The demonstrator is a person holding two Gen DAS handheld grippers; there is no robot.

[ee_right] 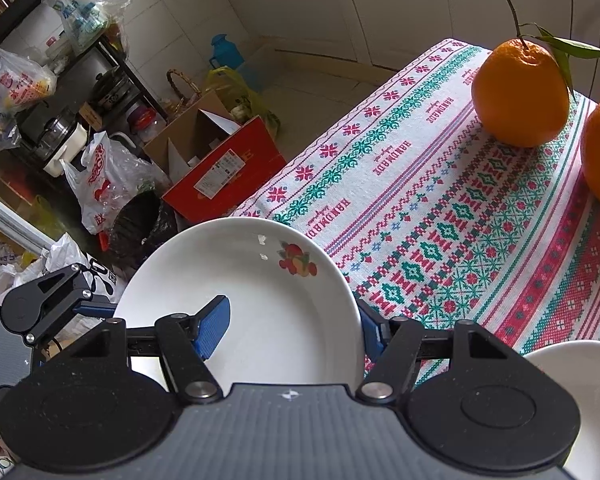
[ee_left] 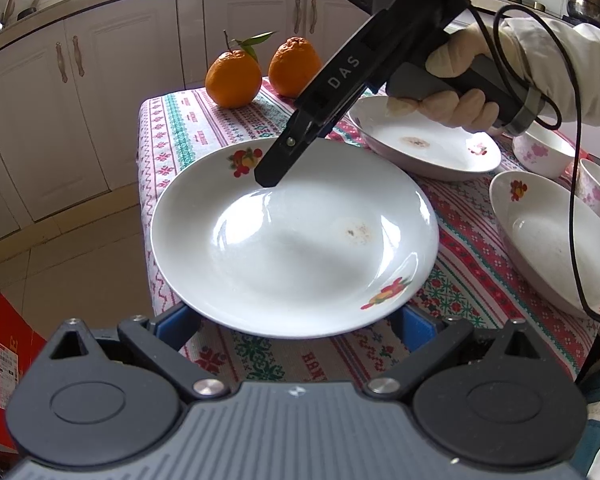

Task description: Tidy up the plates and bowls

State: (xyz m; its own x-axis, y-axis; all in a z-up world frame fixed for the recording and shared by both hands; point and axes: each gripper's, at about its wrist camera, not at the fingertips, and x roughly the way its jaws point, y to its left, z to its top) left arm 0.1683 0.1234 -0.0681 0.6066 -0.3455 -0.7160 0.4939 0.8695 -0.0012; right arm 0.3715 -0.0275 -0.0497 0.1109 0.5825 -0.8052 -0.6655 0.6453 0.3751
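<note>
Covering the surface (ee_left: 168, 128), a patterned cloth carries two oranges (ee_left: 233, 78) at its far end. A white plate (ee_left: 296, 236) hangs over the near edge. The left hand-held gripper (ee_left: 296, 330) stands open, blue fingers either side of the near rim. The right hand-held gripper (ee_right: 294, 330) straddles the far rim, one finger inside, one outside; I cannot tell whether it pinches.

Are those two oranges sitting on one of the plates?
No, both oranges rest directly on the patterned tablecloth, beyond the nearest plate.
</note>
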